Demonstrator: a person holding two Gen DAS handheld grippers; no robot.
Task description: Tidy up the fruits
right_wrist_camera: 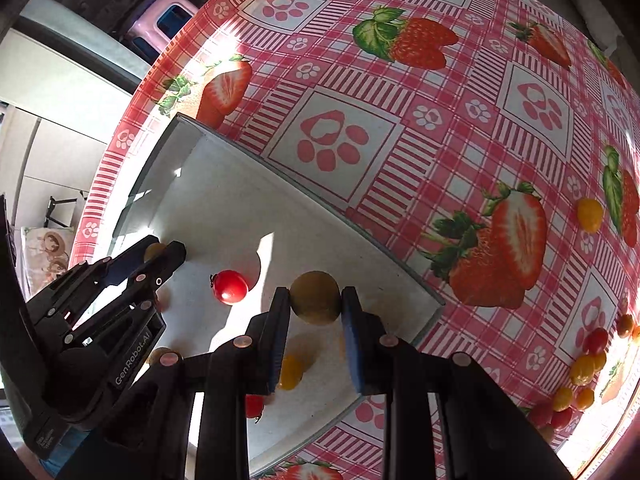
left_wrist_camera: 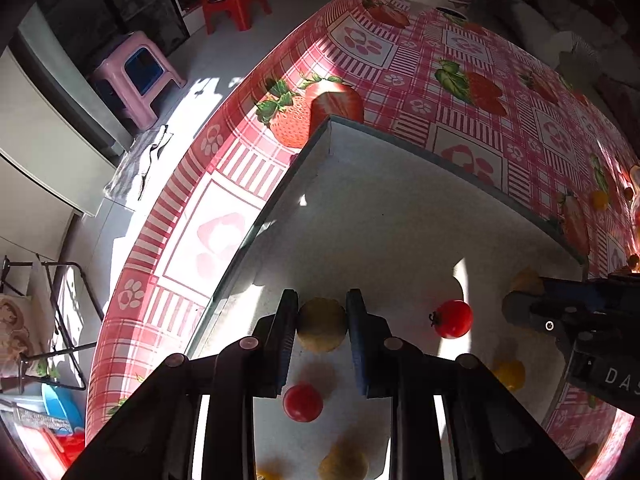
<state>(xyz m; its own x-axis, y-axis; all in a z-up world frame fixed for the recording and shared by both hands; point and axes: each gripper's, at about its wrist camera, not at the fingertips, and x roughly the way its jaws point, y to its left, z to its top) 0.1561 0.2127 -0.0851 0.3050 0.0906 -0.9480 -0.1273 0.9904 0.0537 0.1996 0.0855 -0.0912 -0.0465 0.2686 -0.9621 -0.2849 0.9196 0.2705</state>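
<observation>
A white tray with a grey rim lies on the strawberry tablecloth; it also shows in the right wrist view. My left gripper is shut on a yellow tomato just above the tray. My right gripper is shut on another yellow tomato above the tray's right part. Red cherry tomatoes and yellow ones lie in the tray. In the right wrist view the left gripper shows at the left, and a red tomato lies between the grippers.
A heap of red and yellow tomatoes lies on the cloth at the right, with one yellow tomato apart. The table edge runs along the left. A pink stool and a red stool stand on the floor.
</observation>
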